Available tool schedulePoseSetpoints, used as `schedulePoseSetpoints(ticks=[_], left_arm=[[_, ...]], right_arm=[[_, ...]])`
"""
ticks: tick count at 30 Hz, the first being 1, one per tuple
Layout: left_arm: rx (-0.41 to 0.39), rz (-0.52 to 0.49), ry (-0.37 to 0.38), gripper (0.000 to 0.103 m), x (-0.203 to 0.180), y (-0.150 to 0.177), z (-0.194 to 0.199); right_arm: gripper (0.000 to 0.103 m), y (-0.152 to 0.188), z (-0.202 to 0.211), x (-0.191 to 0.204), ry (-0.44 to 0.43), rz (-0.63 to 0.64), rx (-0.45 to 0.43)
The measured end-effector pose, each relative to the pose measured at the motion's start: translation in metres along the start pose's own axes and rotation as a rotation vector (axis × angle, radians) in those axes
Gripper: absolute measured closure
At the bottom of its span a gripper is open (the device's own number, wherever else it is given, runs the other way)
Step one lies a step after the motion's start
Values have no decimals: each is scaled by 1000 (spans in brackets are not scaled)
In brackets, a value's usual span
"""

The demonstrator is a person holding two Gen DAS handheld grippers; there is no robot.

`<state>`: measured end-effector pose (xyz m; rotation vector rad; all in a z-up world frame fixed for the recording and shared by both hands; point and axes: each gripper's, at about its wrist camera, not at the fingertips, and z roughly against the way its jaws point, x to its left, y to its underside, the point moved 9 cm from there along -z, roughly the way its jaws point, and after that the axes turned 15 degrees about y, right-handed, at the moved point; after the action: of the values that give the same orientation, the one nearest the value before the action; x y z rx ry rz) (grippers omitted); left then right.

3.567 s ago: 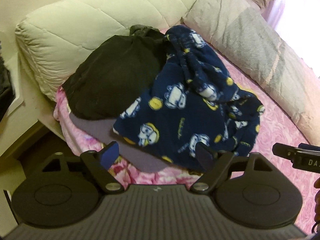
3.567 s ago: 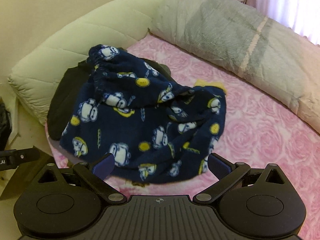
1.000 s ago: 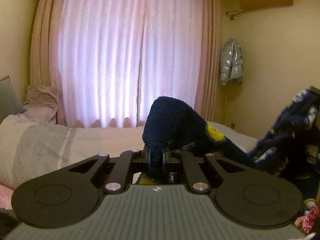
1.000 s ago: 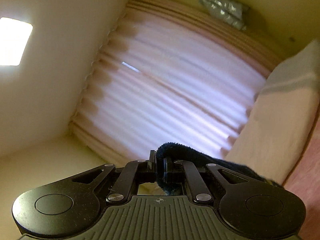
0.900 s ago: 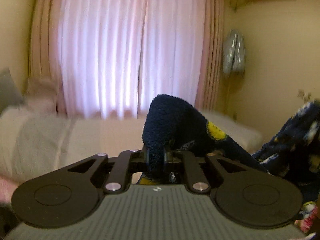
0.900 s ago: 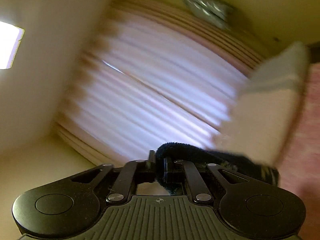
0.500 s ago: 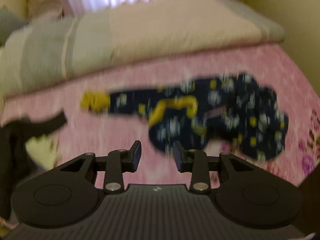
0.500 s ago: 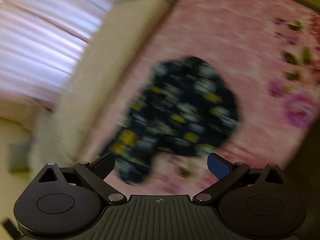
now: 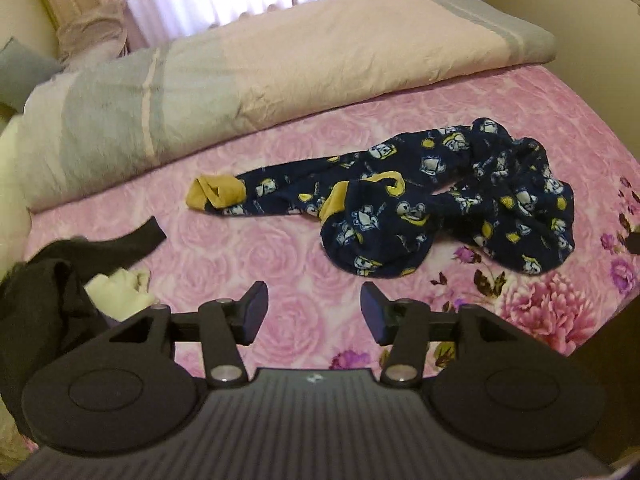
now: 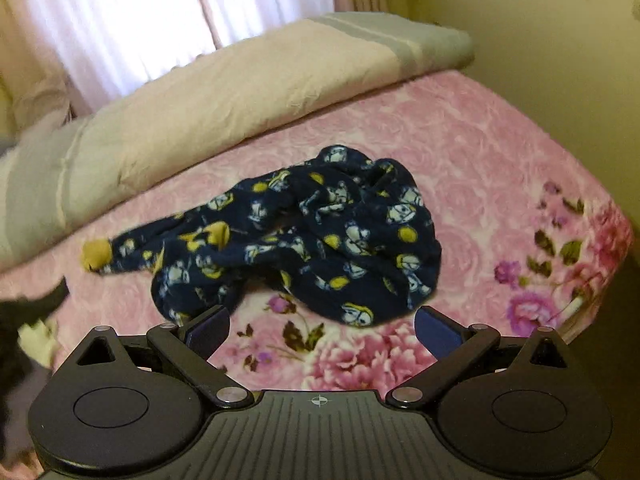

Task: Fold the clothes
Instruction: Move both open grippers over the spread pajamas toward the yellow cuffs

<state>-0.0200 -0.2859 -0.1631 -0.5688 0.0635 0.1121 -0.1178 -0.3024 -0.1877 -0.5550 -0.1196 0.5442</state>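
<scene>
Left gripper [image 9: 314, 312] partway apart, jaws opening, nothing between; right gripper [image 10: 322, 330] spread wide, released, empty. Beyond both, navy cartoon-print fleece pajama [image 9: 432, 208] crumpled mid-bedspread [image 9: 260, 248], yellow cuff [image 9: 216, 196] stretched toward the left edge. Black garment [image 9: 44, 284] heaped at the near left corner. Folded grey-and-cream quilt [image 9: 280, 52] along the far edge
</scene>
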Motion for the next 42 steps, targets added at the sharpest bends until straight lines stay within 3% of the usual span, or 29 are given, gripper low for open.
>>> schedulePoseSetpoints(ticks=[8, 19, 30, 42], left_arm=[[41, -10, -45, 52, 16, 33, 11], [53, -49, -27, 52, 19, 57, 18], [35, -49, -25, 52, 17, 45, 12], [72, -20, -29, 52, -28, 7, -46]], right_arm=[[1, 58, 0, 6, 61, -7, 85], [1, 96, 30, 10, 96, -10, 118], [1, 88, 32, 13, 107, 12, 86], [1, 52, -17, -43, 108, -9, 117]])
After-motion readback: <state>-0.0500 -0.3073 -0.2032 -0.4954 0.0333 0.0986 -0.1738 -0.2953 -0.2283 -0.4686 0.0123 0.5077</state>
